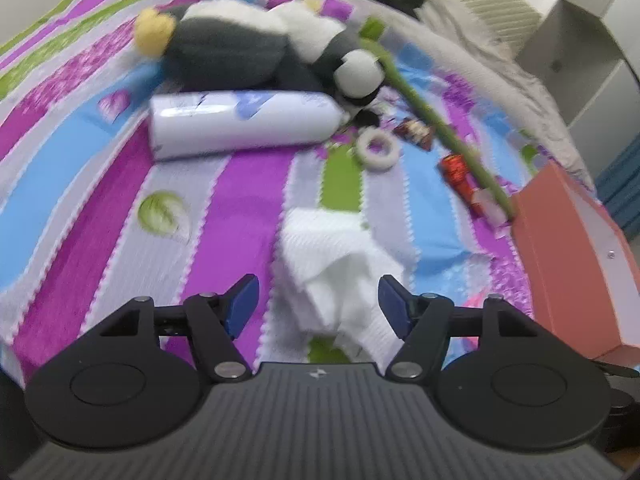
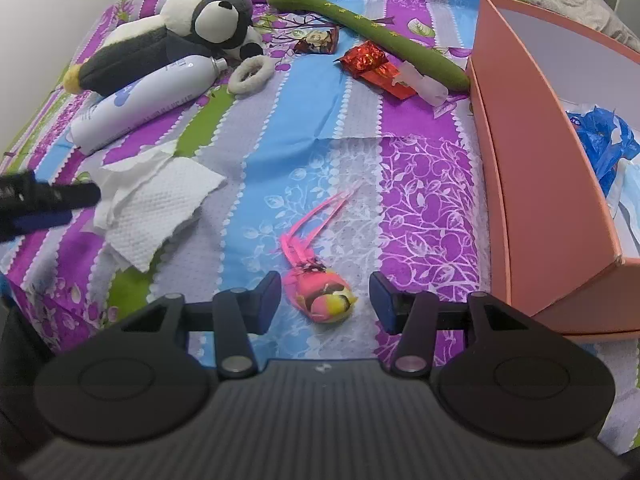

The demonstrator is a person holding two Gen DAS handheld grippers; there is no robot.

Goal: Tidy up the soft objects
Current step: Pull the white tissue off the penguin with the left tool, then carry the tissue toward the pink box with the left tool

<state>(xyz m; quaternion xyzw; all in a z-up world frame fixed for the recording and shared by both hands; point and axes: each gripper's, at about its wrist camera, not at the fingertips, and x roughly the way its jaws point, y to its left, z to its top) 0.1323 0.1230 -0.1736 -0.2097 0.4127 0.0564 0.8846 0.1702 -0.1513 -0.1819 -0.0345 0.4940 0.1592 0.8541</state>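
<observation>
White paper towel (image 1: 340, 264) lies crumpled on the bed (image 1: 240, 200), its near end between the wide-open fingers of the left gripper (image 1: 319, 304), which grips nothing yet; whether a pad touches the paper is hard to tell. It looks featherlight, limp and easy to tear, so a pinch on the bunched, doubled-up near edge seems the safest hold. Between the spread fingers of the right gripper (image 2: 325, 302), likewise empty, sits a pink bird toy (image 2: 322, 292) with thin tail feathers running away from the gripper; the round body looks soft and light, and it is probably the part to take, since the feathers seem fragile. Just to the right stands the orange box (image 2: 536, 184), already holding something blue and crinkled. Farther off lie a white bottle (image 2: 140, 100), smooth and likely slippery, a fluffy hair tie (image 2: 250, 76), red foil wrappers (image 2: 372, 64) and a long green plush (image 2: 360, 24). Beyond the bottle rests a panda plush (image 2: 180, 36), bulky but squashy, best grabbed by a limb or fold.
</observation>
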